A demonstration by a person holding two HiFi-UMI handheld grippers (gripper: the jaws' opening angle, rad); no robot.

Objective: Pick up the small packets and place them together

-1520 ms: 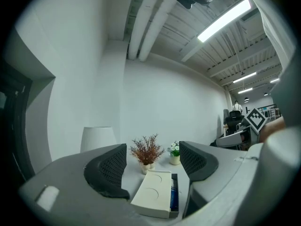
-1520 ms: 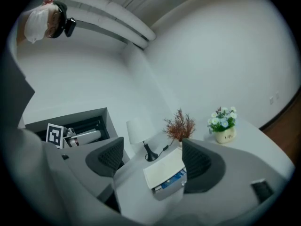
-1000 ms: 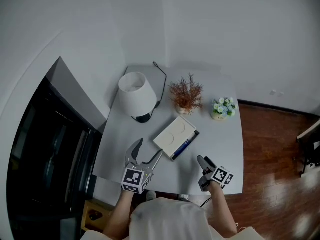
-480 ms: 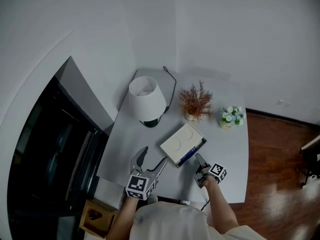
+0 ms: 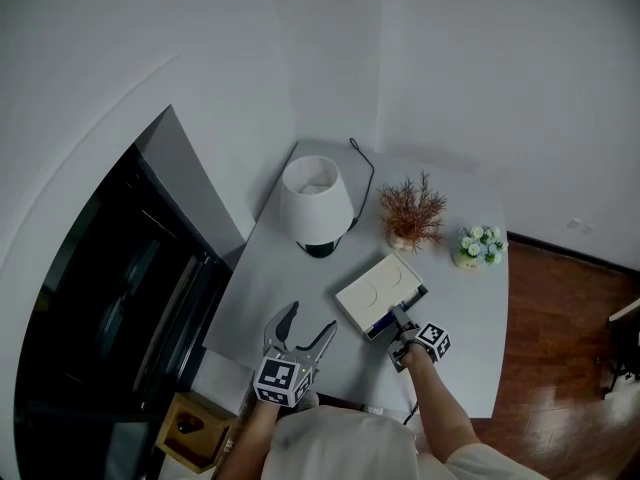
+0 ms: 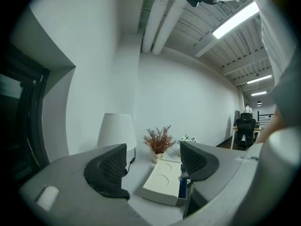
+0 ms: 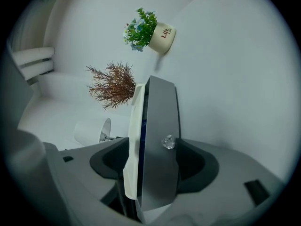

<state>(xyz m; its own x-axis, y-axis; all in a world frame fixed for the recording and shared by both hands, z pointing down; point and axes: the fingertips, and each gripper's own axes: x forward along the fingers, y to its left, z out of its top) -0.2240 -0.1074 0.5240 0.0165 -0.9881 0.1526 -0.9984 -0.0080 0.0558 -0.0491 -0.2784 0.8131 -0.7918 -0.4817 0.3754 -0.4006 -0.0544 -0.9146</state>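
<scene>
I have the right tongs (image 5: 400,316) at the near corner of the flat white rectangular box (image 5: 372,288), which lies on the pale grey bench (image 5: 268,290), right of its middle and close to the front edge. In the right gripper view the box's edge stands between the jaws. Its white lid faces one pad and its grey underside the other, with a thin blue strip (image 5: 396,317) running between the two layers (I cannot tell what the blue part is). A small clear stud (image 7: 168,142) sits on the grey face, just beside one pad. These jaws have just been closing, and both pads look to be pressed on the box, so I read this as a grip on its edge.

The left tongs (image 5: 309,318) are spread wide with nothing between them. They hover over the near left part of the bench, left of the box and apart from it. Their own view looks along the bench, with the box lying ahead between the two jaws.

Behind the box stands a table lamp with a white conical shade (image 5: 317,200), and its thin black cord (image 5: 365,166) trails towards the wall. Right of the lamp is a reddish-brown dried plant in a small pot (image 5: 413,211), then a little cream pot of green and white flowers (image 5: 478,248) near the bench's far right corner. A dark glass panel (image 5: 100,298) fills the left of the head view, and brown wooden floor (image 5: 560,368) shows to the right.
</scene>
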